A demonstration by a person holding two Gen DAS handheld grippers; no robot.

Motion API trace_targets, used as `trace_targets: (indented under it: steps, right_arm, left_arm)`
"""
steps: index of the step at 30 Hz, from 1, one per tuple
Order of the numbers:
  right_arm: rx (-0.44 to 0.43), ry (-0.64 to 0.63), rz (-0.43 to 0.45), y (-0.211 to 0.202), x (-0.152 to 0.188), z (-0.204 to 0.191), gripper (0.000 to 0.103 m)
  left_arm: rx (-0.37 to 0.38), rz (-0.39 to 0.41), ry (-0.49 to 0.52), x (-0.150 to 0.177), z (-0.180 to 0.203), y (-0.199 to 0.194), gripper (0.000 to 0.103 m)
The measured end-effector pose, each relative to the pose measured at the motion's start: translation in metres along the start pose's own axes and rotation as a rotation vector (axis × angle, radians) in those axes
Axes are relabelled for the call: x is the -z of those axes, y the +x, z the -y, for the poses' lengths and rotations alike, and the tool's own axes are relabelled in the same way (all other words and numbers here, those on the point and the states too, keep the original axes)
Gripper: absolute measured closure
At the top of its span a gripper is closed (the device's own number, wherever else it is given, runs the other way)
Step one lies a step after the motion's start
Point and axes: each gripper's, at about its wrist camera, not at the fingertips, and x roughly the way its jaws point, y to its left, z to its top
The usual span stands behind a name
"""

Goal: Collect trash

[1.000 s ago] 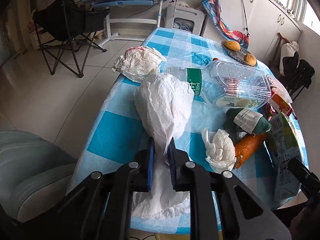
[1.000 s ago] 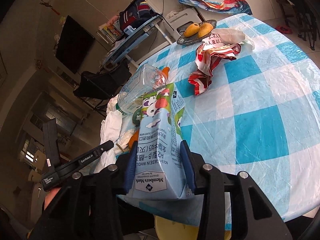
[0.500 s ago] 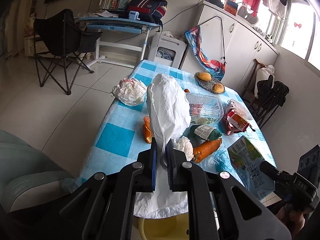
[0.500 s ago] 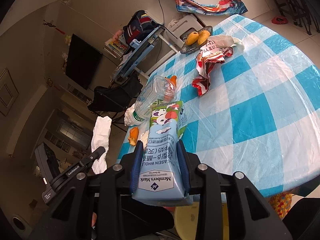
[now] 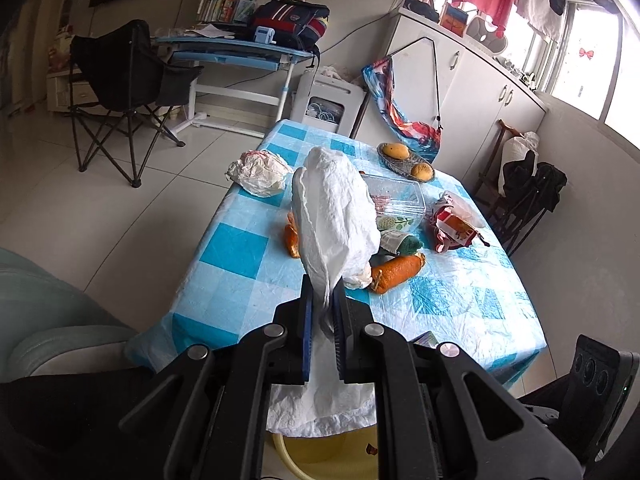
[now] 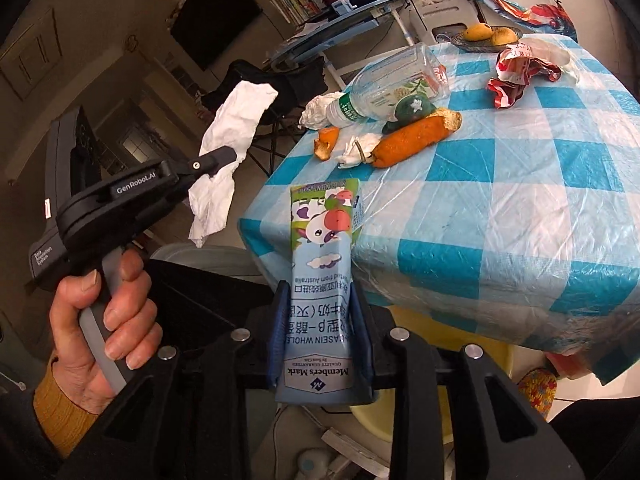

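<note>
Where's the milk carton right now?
The milk carton is clamped in the right tool, low in the right wrist view, held off the near edge of the checked table, above the yellow bin.

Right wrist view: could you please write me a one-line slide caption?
Right hand-held gripper clamps a milk carton beside the checked table; left hand-held gripper holds white paper.

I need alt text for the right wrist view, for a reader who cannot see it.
The right tongs clamp a blue milk carton at the near edge of a blue-checked table. At left, a hand holds the left tongs, shut on a white tissue.
</note>
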Motion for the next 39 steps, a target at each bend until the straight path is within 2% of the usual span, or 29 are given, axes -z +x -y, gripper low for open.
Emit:
trace_targets:
  steps: [5, 7, 8, 9, 14, 19, 22, 24, 28, 32, 39]
  right_arm:
    - [0.138, -0.099, -0.08, 0.028, 0.01, 0.0, 0.073]
    - [0.18, -0.093, -0.101, 0.033, 0.011, 0.005, 0.063]
    - [0.188, -0.081, -0.101, 0.033, 0.012, 0.007, 0.052]
    - [0.197, -0.068, -0.096, 0.03, 0.011, 0.01, 0.047]
    - [0.219, 0.06, -0.013, 0.0, 0.005, 0.03, 0.035]
    - [0.221, 0.215, 0.086, -0.036, 0.016, 0.052, 0.032]
    - [0.235, 0.245, 0.125, -0.046, 0.02, 0.05, 0.027]
    - [0.242, 0.241, 0.125, -0.043, 0.019, 0.049, 0.025]
    - [0.251, 0.225, 0.109, -0.036, 0.022, 0.043, 0.023]
    - [0.265, 0.218, 0.108, -0.036, 0.025, 0.043, 0.018]
    - [0.272, 0.223, 0.1, -0.033, 0.025, 0.045, 0.017]
  left_arm:
    - [0.016, -0.059, 0.058, 0.025, 0.02, -0.001, 0.094]
    - [0.03, -0.082, 0.09, 0.035, 0.026, -0.001, 0.094]
    - [0.035, -0.091, 0.107, 0.04, 0.03, -0.001, 0.094]
    - [0.041, -0.1, 0.121, 0.043, 0.033, -0.002, 0.094]
    - [0.064, -0.154, 0.147, 0.054, 0.039, 0.0, 0.094]
    - [0.067, -0.262, 0.203, 0.066, 0.047, 0.014, 0.093]
    - [0.056, -0.331, 0.238, 0.076, 0.052, 0.023, 0.078]
    - [0.05, -0.326, 0.257, 0.079, 0.055, 0.021, 0.068]
    - [0.036, -0.256, 0.271, 0.074, 0.058, 0.011, 0.046]
    - [0.044, -0.213, 0.244, 0.065, 0.055, 0.005, 0.043]
    - [0.039, -0.125, 0.164, 0.052, 0.044, -0.006, 0.037]
